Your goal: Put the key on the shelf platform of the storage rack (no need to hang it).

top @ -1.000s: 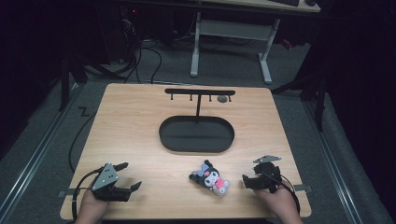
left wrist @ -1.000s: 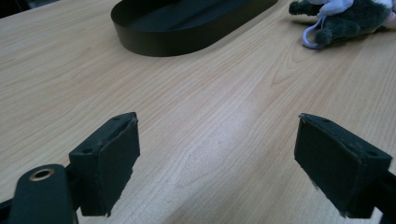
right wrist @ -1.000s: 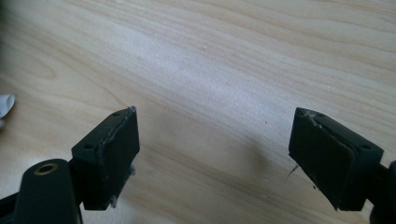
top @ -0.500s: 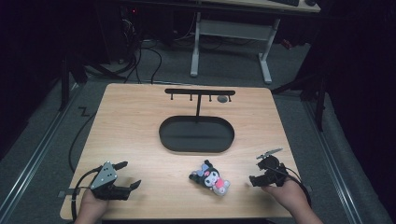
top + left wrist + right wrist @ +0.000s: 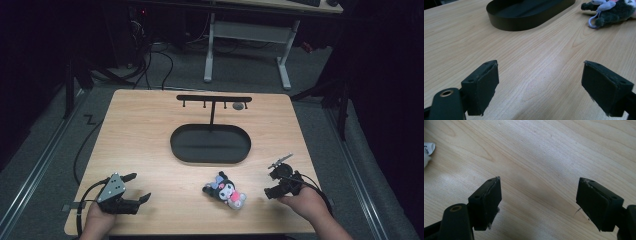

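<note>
Two grippers flank the plush toy (image 5: 224, 189), which lies on the table (image 5: 140, 130) in front of the black oval tray (image 5: 210, 143). The left gripper (image 5: 138, 187), well left of the toy, has its jaws wide apart over bare wood. The right gripper (image 5: 270, 184), just right of the toy, has been closing its jaws, which hold nothing.

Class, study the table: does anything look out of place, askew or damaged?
The plush toy lies tipped on its side on the bare table, outside the black oval tray. The right gripper has frayed padding on its fingers. Nothing is spilled.
</note>
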The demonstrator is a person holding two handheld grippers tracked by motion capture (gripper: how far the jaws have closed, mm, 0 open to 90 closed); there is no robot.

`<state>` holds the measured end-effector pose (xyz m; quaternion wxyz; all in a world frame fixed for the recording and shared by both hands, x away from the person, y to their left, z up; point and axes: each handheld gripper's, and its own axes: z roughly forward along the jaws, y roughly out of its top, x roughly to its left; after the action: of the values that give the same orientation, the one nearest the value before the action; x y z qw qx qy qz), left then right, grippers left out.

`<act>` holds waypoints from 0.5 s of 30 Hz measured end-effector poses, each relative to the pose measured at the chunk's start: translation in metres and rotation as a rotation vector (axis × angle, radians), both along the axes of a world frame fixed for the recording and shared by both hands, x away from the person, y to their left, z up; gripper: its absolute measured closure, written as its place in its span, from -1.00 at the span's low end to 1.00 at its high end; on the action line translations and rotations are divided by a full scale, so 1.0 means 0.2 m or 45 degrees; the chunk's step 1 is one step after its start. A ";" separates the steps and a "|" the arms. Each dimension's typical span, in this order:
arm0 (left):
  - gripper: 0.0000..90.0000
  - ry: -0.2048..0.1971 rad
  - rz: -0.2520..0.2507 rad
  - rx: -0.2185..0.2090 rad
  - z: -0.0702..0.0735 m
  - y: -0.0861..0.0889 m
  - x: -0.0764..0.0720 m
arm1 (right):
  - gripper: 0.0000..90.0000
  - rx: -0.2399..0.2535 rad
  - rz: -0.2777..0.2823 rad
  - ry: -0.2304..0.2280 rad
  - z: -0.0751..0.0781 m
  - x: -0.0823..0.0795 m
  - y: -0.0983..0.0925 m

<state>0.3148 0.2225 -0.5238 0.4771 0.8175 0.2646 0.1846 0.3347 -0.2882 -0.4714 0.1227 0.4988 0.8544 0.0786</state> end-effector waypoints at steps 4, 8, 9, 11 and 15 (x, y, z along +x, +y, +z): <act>-0.67 0.001 -0.001 0.000 0.00 0.00 0.00 | -0.53 -0.024 0.007 0.041 0.00 0.02 0.01; -0.66 0.007 -0.007 0.004 -0.01 0.00 0.01 | -0.51 -0.052 0.033 0.101 0.03 0.04 0.02; -0.66 0.007 -0.007 0.004 -0.01 0.00 0.00 | -0.52 -0.059 0.034 0.116 0.04 0.04 0.03; -0.66 0.006 -0.008 0.003 0.00 0.00 0.00 | -0.51 -0.080 0.040 0.142 0.05 0.05 0.03; -0.66 0.006 -0.006 0.000 0.00 0.00 0.00 | -0.53 -0.078 0.049 0.170 0.07 0.06 0.03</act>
<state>0.3157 0.2221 -0.5246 0.4769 0.8185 0.2639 0.1816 0.3465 -0.2815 -0.4582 0.0792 0.4825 0.8720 0.0213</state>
